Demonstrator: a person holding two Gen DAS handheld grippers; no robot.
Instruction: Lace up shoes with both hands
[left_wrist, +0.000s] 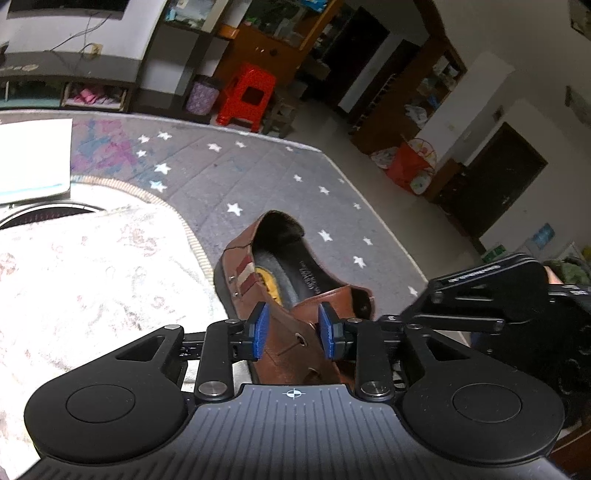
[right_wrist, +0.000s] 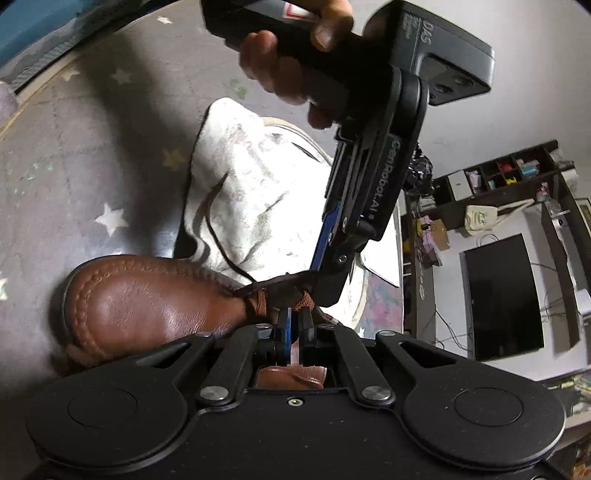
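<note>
A brown leather shoe (left_wrist: 295, 280) lies on the grey star mat, heel away from me in the left wrist view. My left gripper (left_wrist: 293, 330) straddles its eyelet flaps, and both blue pads (left_wrist: 260, 330) touch the leather. The right wrist view shows the shoe's toe (right_wrist: 147, 299) at the left and the left gripper (right_wrist: 317, 280) coming down onto the upper, held by a person's hand (right_wrist: 280, 62). My right gripper (right_wrist: 293, 321) is shut at the shoe's throat on a thin dark leather lace (right_wrist: 218, 229), which loops up over the white cloth. The right gripper's body (left_wrist: 480, 295) shows beside the shoe.
A white patterned cloth (left_wrist: 92, 277) lies left of the shoe on the star mat (left_wrist: 258, 177), with a white sheet (left_wrist: 33, 155) behind it. Past the mat stand a red stool (left_wrist: 247, 96), shelves and a dark door. A black screen (right_wrist: 502, 295) is on the wall.
</note>
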